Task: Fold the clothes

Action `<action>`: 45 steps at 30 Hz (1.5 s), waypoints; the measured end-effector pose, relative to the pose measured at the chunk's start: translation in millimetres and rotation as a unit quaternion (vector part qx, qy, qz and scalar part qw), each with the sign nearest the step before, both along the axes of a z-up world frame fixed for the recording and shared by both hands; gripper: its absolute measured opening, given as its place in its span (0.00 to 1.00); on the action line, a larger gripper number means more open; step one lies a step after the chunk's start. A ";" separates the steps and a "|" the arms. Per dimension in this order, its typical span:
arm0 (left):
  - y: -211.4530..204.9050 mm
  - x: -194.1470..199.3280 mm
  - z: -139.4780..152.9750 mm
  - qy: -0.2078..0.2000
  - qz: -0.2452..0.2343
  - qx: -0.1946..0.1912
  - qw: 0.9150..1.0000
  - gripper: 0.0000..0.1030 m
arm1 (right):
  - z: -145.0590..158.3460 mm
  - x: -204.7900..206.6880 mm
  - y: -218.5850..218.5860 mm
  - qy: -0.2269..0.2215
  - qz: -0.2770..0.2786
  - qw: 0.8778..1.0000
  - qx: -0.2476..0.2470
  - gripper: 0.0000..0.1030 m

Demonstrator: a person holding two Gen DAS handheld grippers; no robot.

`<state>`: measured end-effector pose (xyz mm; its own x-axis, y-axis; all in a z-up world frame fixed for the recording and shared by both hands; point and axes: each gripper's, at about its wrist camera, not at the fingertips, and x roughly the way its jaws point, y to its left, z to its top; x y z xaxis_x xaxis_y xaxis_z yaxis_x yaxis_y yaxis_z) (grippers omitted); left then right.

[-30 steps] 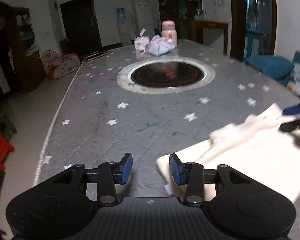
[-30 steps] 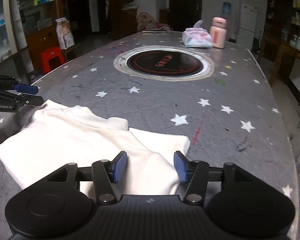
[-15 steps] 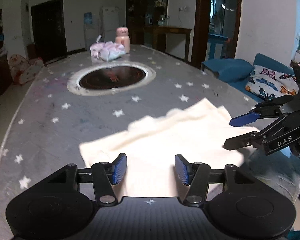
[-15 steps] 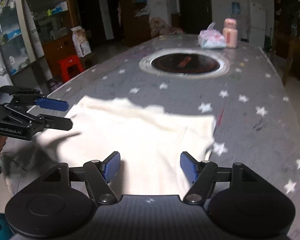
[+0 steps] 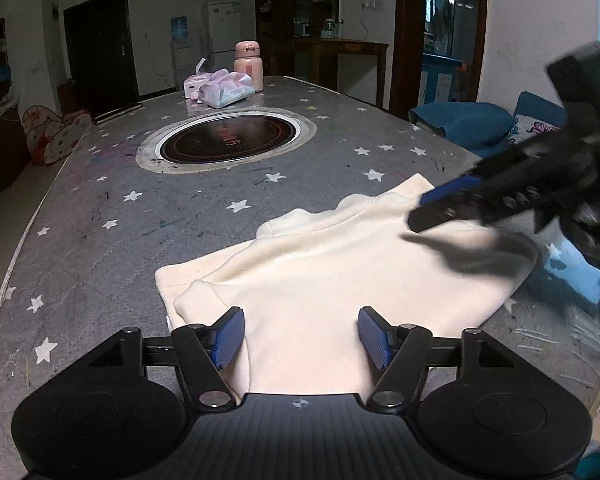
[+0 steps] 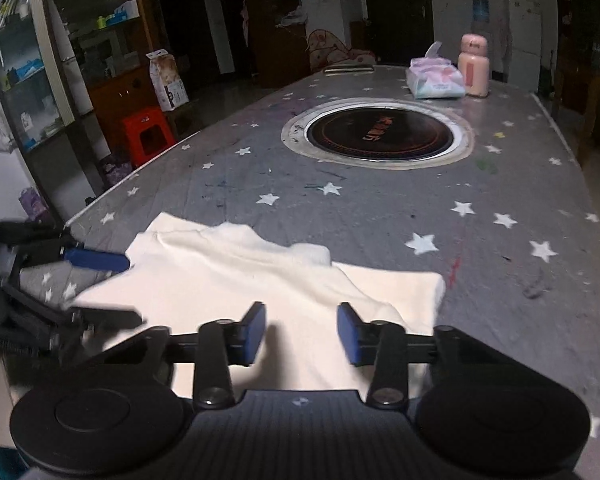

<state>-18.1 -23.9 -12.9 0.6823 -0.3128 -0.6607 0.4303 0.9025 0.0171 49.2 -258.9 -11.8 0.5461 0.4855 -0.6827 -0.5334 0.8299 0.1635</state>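
Observation:
A cream garment lies folded flat near the front edge of the grey star-patterned table. My left gripper hangs low over the garment's near edge with its jaws opening; the cloth lies under the gap and neither pad presses on it. In the right wrist view the same garment spreads under my right gripper, whose jaws are closing with a gap still between the pads. Each gripper shows in the other's view: the right gripper above the garment's far right side, the left gripper at its left edge, blurred.
A round black cooktop is set into the table's middle. Behind it stand a pink bottle and tissue packs. A blue sofa with cushions is to the right, a red stool and shelves to the left.
My left gripper swung from bare table onto the garment and its jaws spread wider. My right gripper's jaws widened, then narrowed, and it shifted over the cloth. The garment lies flatter.

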 end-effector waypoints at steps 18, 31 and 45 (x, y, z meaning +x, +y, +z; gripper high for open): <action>3.1 3.2 -4.3 0.000 0.011 -0.013 1.000 0.95 | -3.9 29.4 42.7 -0.013 0.019 0.999 -0.022 0.23; 13.6 -6.9 -0.6 0.002 0.018 -0.028 0.999 1.00 | 1.2 26.4 70.8 -0.038 0.046 0.997 -0.038 0.49; 30.2 -14.2 -4.3 0.023 0.032 -0.046 0.998 1.00 | -20.8 40.4 121.6 -0.033 0.065 0.994 -0.077 0.75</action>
